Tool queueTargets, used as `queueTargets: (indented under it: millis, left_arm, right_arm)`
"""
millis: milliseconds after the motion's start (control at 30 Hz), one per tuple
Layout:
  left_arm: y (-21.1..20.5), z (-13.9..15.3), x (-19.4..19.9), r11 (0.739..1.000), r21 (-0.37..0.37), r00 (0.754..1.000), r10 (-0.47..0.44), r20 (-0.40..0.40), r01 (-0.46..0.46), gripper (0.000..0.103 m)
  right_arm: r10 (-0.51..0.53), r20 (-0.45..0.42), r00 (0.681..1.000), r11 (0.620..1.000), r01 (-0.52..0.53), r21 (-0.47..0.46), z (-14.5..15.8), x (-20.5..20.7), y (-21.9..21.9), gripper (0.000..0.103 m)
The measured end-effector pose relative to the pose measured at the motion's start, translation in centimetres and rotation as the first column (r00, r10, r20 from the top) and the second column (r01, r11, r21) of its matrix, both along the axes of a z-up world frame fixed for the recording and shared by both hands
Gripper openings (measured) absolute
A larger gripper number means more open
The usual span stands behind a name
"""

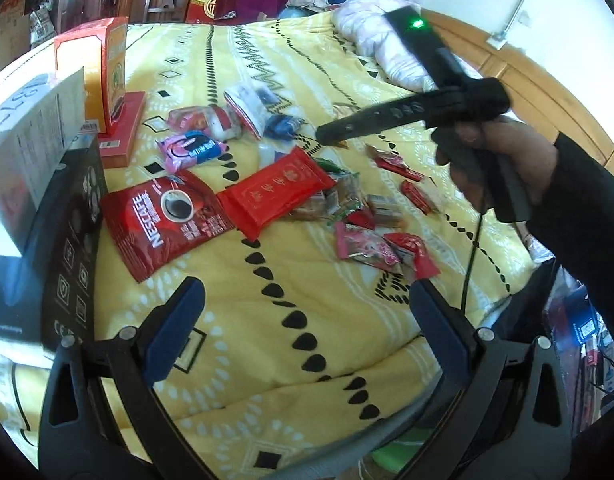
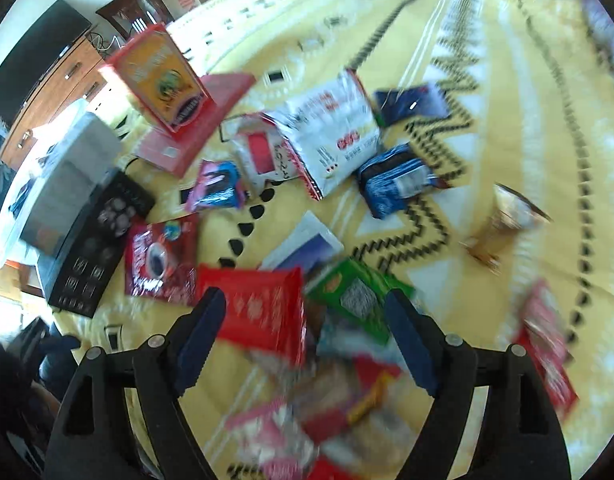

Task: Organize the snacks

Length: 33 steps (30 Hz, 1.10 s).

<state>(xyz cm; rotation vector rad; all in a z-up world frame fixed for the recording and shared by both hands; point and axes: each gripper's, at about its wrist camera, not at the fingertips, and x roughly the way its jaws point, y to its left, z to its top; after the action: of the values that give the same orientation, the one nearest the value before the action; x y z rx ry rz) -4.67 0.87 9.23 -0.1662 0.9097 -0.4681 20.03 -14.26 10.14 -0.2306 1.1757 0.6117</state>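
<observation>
Above scattered snacks (image 2: 327, 360), right gripper (image 2: 305, 344) gapes empty

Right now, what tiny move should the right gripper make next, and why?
Probably lower the right gripper a little onto the red packet. It is open with nothing in it, the packet lies just beyond the pads on the yellow quilt, and the snacks are scattered.

"NESCAFE" reads in white on the red coffee pouch (image 1: 163, 220).
</observation>
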Motion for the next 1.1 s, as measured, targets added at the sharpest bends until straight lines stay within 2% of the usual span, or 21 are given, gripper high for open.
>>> queueTargets:
  millis: [67, 133, 167, 200, 267, 300, 333, 400, 567, 633, 667, 700, 767, 867, 967, 1033, 1100]
  left_arm:
    - [0.1, -0.1, -0.1, 1.000, -0.008, 1.000, -0.003, -0.008, 0.003, 0.102]
    - [0.1, -0.2, -0.2, 1.000, -0.011, 1.000, -0.010, -0.015, 0.010, 0.102]
    - [0.1, -0.3, -0.2, 1.000, -0.011, 1.000, -0.014, -0.018, 0.014, 0.102]
    - [0.1, -0.4, -0.3, 1.000, -0.011, 1.000, -0.020, -0.019, 0.020, 0.102]
    - [0.0, -0.6, -0.2, 0.999, -0.006, 0.999, -0.031, -0.026, 0.031, 0.102]
    - [0.1, -0.7, -0.2, 0.999, -0.006, 0.999, -0.034, -0.029, 0.034, 0.102]
    - [0.1, -0.7, -0.2, 0.999, -0.004, 0.999, -0.035, -0.032, 0.034, 0.102]
    - [0.3, -0.9, -0.2, 0.999, -0.004, 0.999, -0.037, -0.038, 0.037, 0.102]
    - [0.6, -1.4, -0.2, 0.999, -0.018, 0.997, -0.027, -0.068, 0.026, 0.102]
    - [0.7, -1.5, -0.1, 1.000, -0.022, 0.997, -0.018, -0.078, 0.017, 0.102]
    - [0.7, -1.6, 0.0, 1.000, -0.020, 0.996, -0.012, -0.083, 0.011, 0.102]
    - [0.7, -1.5, -0.1, 1.000, -0.021, 0.996, -0.009, -0.087, 0.007, 0.102]
    - [0.7, -1.5, -0.1, 1.000, -0.021, 0.996, -0.004, -0.093, 0.003, 0.102]
    - [0.3, -1.7, -0.2, 1.000, -0.006, 0.994, -0.003, -0.105, 0.003, 0.102]
    - [-0.7, -1.9, -0.2, 1.000, 0.007, 0.993, -0.012, -0.116, 0.013, 0.102]
    - [-1.7, -2.1, -0.3, 0.999, 0.022, 0.992, -0.033, -0.122, 0.036, 0.102]
    - [-3.0, -2.2, -0.5, 0.997, 0.033, 0.991, -0.059, -0.122, 0.064, 0.102]
  right_arm:
    - [0.125, 0.059, 0.990, 0.989, -0.119, -0.090, 0.8, -1.7, 1.9, 0.086]
    - [0.270, 0.058, 0.961, 0.949, -0.256, -0.184, 0.2, -2.7, 4.4, 0.086]
    - [0.345, 0.053, 0.937, 0.917, -0.324, -0.233, -0.3, -3.4, 5.6, 0.086]
    - [0.443, 0.040, 0.896, 0.859, -0.411, -0.304, -1.1, -3.9, 7.0, 0.086]
    - [0.587, 0.021, 0.809, 0.740, -0.526, -0.419, -2.8, -5.0, 9.3, 0.086]
    - [0.632, 0.007, 0.775, 0.694, -0.562, -0.450, -4.0, -5.5, 9.9, 0.087]
    - [0.652, -0.015, 0.758, 0.666, -0.582, -0.467, -4.9, -5.4, 10.5, 0.087]
    - [0.659, -0.041, 0.751, 0.638, -0.587, -0.499, -6.3, -4.4, 11.3, 0.087]
    - [0.628, -0.131, 0.767, 0.659, -0.614, -0.433, -8.5, -3.0, 10.8, 0.088]
    - [0.615, -0.102, 0.782, 0.683, -0.593, -0.426, -8.6, -3.6, 10.2, 0.086]
    - [0.594, -0.083, 0.800, 0.713, -0.572, -0.406, -8.2, -3.7, 9.8, 0.081]
    - [0.564, -0.071, 0.823, 0.749, -0.546, -0.374, -7.5, -3.7, 9.2, 0.070]
    - [0.495, -0.045, 0.868, 0.824, -0.485, -0.291, -5.8, -3.5, 7.6, 0.067]
    - [0.376, 0.025, 0.926, 0.910, -0.364, -0.196, -2.6, -3.9, 4.4, 0.064]
    - [0.166, 0.100, 0.981, 0.985, -0.160, -0.064, 1.0, -4.8, -0.3, 0.062]
    - [0.017, 0.132, 0.991, 1.000, -0.020, 0.022, 2.6, -6.1, -3.2, 0.061]
    - [-0.143, 0.131, 0.981, 0.987, 0.130, 0.097, 4.0, -7.7, -6.4, 0.061]
